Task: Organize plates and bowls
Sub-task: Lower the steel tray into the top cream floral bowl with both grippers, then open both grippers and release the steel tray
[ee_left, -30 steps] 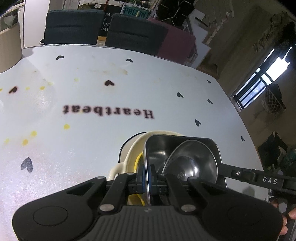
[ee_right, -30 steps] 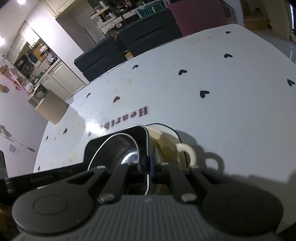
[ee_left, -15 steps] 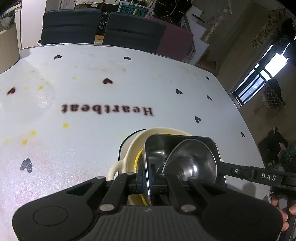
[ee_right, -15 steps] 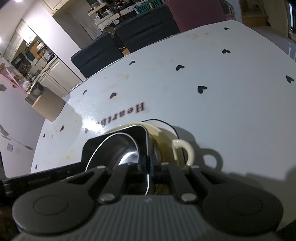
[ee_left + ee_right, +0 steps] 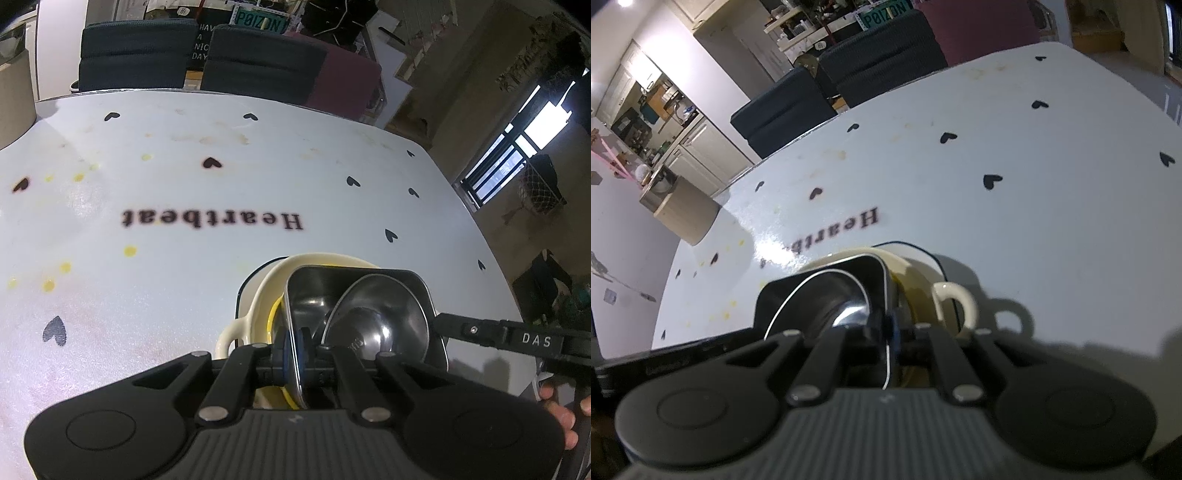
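Note:
A square steel bowl (image 5: 314, 291) with a round steel bowl (image 5: 376, 317) nested inside sits in a cream two-handled bowl (image 5: 266, 295) with a yellow inside, on a white plate with a dark rim (image 5: 242, 288). My left gripper (image 5: 295, 350) is shut on the square bowl's left wall. My right gripper (image 5: 888, 332) is shut on the opposite wall of the square steel bowl (image 5: 875, 273); the cream bowl's handle (image 5: 956, 299) shows beside it. The right gripper's finger (image 5: 491, 332) reaches in from the right in the left wrist view.
The white table (image 5: 184, 177) carries black hearts, the word "Heartbeat" and yellow stains. Dark chairs (image 5: 136, 55) and a maroon chair (image 5: 347, 81) stand at its far edge. A beige bin (image 5: 679, 206) stands off the table's left side. The table edge (image 5: 491, 243) curves away on the right.
The stack of bowls has shifted slightly further from the near table edge, toward the "Heartbeat" lettering. Both grippers stay shut on the square bowl's walls.

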